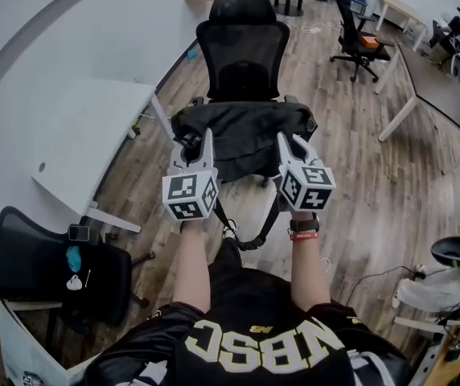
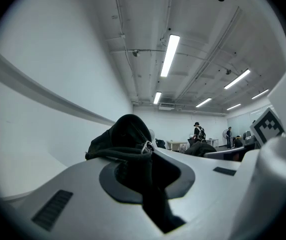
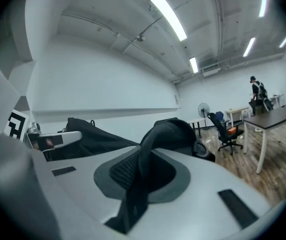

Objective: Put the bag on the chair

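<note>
Carrying step: the bag (image 1: 242, 131) hangs stretched between both tools over the chair (image 1: 242, 51) seat, in front of its backrest; whether it touches the seat, I can't tell. Left gripper (image 1: 198, 143) is clamped on the bag's zipper edge, and right gripper (image 1: 292, 145) pinches a strap. Both forearms reach toward the chair, side by side, roughly level. Next, I'd judge: lower it onto the seat, then let go.

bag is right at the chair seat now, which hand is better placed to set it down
Left, slightly. Both grippers are shut on the bag, one at each end, before the chair. The left gripper pinches its body by a zipper; the right gripper seems to hold only a strap.
</note>
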Motion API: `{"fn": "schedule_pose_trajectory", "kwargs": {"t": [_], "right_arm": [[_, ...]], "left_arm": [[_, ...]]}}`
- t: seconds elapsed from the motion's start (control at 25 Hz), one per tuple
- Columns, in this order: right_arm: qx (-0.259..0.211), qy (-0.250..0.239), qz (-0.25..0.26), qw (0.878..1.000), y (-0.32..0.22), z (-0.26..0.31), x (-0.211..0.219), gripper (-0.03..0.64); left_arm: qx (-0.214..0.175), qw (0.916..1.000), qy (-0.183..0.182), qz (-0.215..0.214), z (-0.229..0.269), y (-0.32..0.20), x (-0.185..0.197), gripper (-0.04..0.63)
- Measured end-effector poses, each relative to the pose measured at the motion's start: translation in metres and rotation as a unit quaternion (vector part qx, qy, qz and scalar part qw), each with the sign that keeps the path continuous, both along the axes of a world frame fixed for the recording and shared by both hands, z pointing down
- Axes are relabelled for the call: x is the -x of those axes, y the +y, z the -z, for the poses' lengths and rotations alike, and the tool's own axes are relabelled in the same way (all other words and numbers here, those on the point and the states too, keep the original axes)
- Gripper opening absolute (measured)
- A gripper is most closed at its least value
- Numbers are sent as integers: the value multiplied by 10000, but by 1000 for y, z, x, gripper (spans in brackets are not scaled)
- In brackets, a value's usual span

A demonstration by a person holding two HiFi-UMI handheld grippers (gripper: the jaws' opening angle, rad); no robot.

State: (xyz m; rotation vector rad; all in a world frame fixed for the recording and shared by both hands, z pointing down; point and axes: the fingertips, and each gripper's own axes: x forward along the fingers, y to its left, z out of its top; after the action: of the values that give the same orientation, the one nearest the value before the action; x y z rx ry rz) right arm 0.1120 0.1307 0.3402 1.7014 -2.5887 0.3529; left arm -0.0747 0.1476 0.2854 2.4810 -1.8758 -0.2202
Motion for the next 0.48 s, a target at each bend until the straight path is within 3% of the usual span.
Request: {"fn": "schedule_pose_trajectory", "kwargs": {"t": [0.48], "right_arm": [[197,59,-231,9995,-130,-1,22,48]], "left_arm": [[173,9998,42,-87,-9,-135,27,48]]}}
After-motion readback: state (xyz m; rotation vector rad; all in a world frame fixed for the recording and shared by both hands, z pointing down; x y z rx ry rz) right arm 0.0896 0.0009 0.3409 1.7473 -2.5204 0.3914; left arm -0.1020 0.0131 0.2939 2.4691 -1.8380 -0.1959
